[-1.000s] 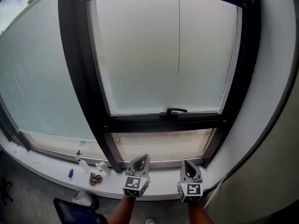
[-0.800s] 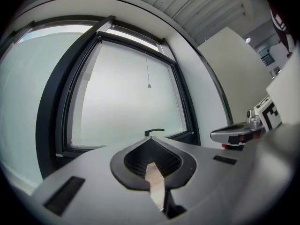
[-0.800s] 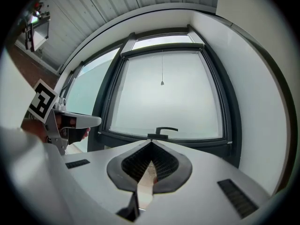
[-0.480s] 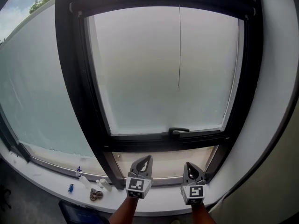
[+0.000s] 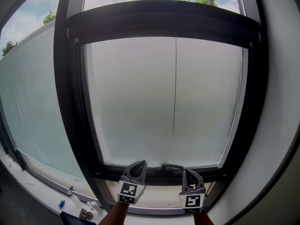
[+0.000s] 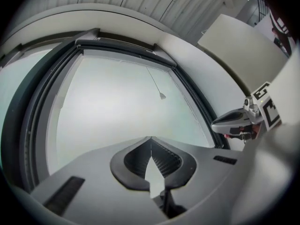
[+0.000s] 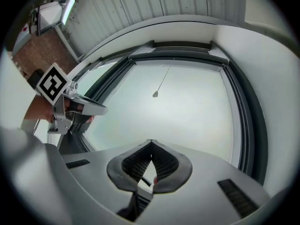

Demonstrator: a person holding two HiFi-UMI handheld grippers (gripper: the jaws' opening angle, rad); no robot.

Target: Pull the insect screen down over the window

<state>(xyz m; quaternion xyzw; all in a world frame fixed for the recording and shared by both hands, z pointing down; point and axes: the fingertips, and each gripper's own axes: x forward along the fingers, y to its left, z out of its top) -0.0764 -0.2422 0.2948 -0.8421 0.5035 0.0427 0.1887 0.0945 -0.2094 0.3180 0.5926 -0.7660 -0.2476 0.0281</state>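
The window's black frame (image 5: pixel 70 102) holds a frosted pane. Across its top runs the dark screen cassette (image 5: pixel 164 25), and the screen is rolled up inside it. A thin pull cord (image 5: pixel 175 78) hangs from the cassette to mid-pane, with a small end piece (image 6: pixel 162 96) (image 7: pixel 155 94). My left gripper (image 5: pixel 140 163) and right gripper (image 5: pixel 187 171) are low, side by side, near the window handle (image 5: pixel 171 167) and far below the cord's end. Both are shut and hold nothing. The left gripper view shows the right gripper (image 6: pixel 234 121). The right gripper view shows the left gripper (image 7: pixel 86 108).
A white wall (image 5: pixel 283 102) stands close on the right. A second frosted pane (image 5: pixel 33 107) lies to the left. On the white sill (image 5: pixel 28 182) at lower left sit small bottles (image 5: pixel 75 201). Sky and treetops show above the cassette.
The head view has tilted upward: the cassette and sky have come into view and the sill has slid down. Both grippers stay shut at the bottom of the view.
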